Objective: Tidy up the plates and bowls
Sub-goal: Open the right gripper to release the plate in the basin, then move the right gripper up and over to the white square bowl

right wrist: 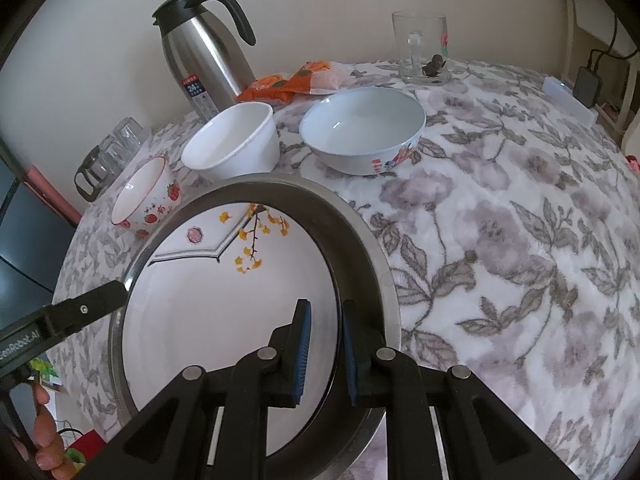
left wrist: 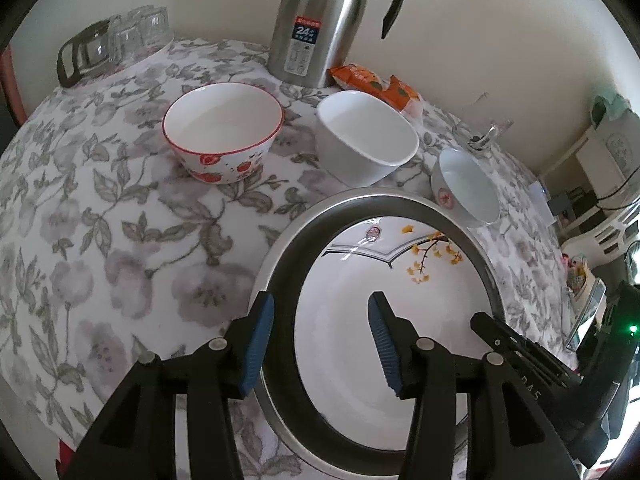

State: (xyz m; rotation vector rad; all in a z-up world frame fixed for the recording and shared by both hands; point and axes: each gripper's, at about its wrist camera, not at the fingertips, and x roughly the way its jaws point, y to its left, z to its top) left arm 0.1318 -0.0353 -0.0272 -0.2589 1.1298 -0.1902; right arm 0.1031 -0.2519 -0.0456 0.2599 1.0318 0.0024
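In the left wrist view, the left gripper point(left wrist: 320, 344) is seen with its blue-padded fingers apart, straddling the near-left rim of a metal tray point(left wrist: 280, 264); one pad lies outside the rim, the other over the white plate with a yellow leaf branch point(left wrist: 360, 280) lying inside the tray. No pad is seen pressing on the rim. Behind the tray, on the floral tablecloth point(left wrist: 100, 220), a strawberry-patterned bowl point(left wrist: 224, 132), a plain white bowl point(left wrist: 366, 136) and a small pale-blue bowl point(left wrist: 468, 188) are ranged in a row. A steel thermos jug point(left wrist: 320, 24), an orange snack packet point(left wrist: 376, 84) and a glass carafe point(left wrist: 88, 52) stand further back.

In the right wrist view, the right gripper point(right wrist: 324, 354) is seen with its fingers drawn close together, clamped on the tray's right rim point(right wrist: 360, 240). The left gripper's finger point(right wrist: 92, 304) is seen at the opposite rim, and a person's fingers point(right wrist: 44, 440) are visible below it. A glass mug point(right wrist: 420, 48) stands at the far edge of the table.
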